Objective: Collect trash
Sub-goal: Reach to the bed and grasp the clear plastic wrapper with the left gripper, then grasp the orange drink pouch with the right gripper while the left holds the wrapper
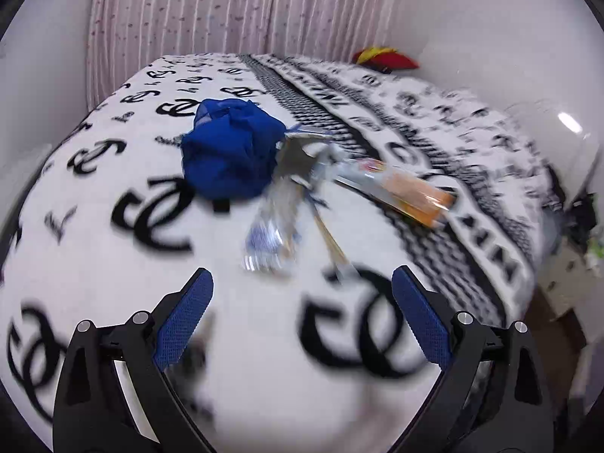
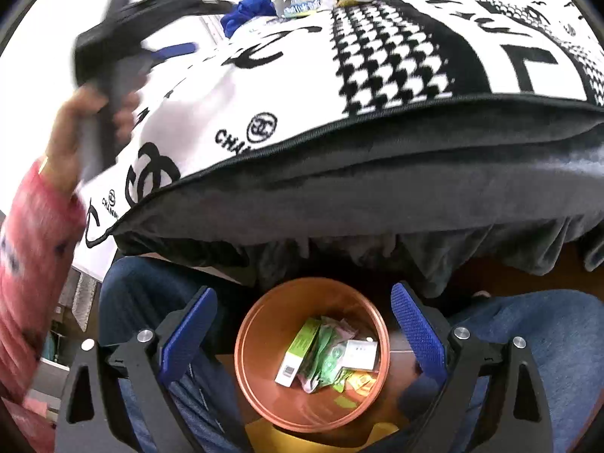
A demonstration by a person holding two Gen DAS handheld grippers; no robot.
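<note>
Blue-padded fingers of the left gripper (image 1: 302,283) stand wide apart with nothing between them, above a white blanket with black logos (image 1: 94,256) that covers the bed. Ahead, toward the blanket's middle, lies the trash: a crumpled blue cloth-like wad (image 1: 230,151), touching a crinkled silvery foil wrapper (image 1: 298,158), a clear blue-printed plastic packet (image 1: 268,241) and a flat orange-and-clear sachet (image 1: 411,192). All look light, thin and slippery, so a pinch on a raised crease or loose corner should hold best. Bare blanket on the near side leaves room to approach. The right gripper (image 2: 304,302) is likewise spread and empty, over a round copper-coloured bin (image 2: 264,396) on the floor below the bed's edge, holding green and white packets.
</note>
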